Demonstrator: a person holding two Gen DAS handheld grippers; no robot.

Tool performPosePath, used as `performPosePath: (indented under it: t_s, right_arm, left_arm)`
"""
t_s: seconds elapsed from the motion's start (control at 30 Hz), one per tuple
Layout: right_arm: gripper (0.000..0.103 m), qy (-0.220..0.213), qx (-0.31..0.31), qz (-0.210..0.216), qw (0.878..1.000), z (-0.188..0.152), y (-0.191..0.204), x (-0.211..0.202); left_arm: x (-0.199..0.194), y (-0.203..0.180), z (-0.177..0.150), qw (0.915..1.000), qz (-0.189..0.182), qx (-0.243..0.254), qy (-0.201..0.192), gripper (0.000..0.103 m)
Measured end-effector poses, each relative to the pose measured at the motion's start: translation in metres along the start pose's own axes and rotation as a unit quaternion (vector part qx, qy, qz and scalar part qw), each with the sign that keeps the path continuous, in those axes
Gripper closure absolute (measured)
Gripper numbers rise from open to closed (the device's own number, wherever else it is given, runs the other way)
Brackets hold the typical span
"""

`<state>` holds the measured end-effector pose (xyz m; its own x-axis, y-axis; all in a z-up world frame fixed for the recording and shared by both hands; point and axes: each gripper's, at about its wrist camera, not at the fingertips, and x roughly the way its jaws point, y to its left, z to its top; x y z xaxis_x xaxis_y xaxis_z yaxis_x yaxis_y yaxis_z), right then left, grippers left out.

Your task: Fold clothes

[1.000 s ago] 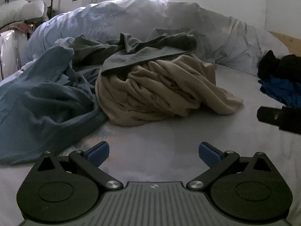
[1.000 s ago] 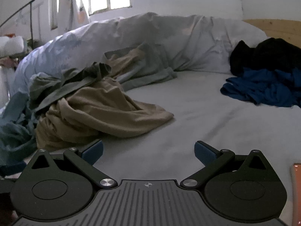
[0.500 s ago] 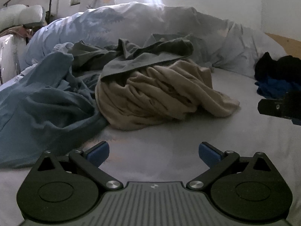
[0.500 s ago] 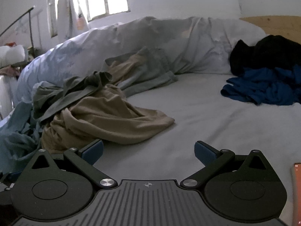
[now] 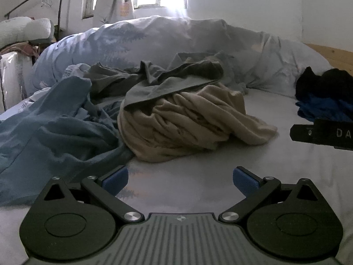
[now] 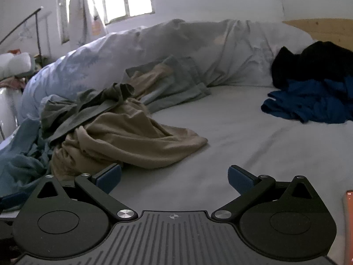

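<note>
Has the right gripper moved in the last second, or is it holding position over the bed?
Yes. In the left wrist view the right gripper sits higher and nearer against the blue clothes than before, though that camera shifted too.

The bed (image 6: 253,132) carries a rumpled duvet (image 6: 154,44), a beige garment (image 5: 187,123), a light-blue one (image 5: 50,132), and a dark-blue heap (image 6: 308,103).
</note>
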<state>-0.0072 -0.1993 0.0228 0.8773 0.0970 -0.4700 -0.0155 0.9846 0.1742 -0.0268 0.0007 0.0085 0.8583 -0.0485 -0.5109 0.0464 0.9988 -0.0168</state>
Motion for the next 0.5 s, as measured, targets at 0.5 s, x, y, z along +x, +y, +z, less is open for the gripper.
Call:
performPosePath:
  t_s: [0.5]
  right_arm:
    - [0.000, -0.003, -0.006, 0.005, 1.000, 0.0057, 0.0022, -0.0015]
  left_arm:
    - [0.0035, -0.0005, -0.0029, 0.9998, 0.004, -0.018, -0.009, 0.000]
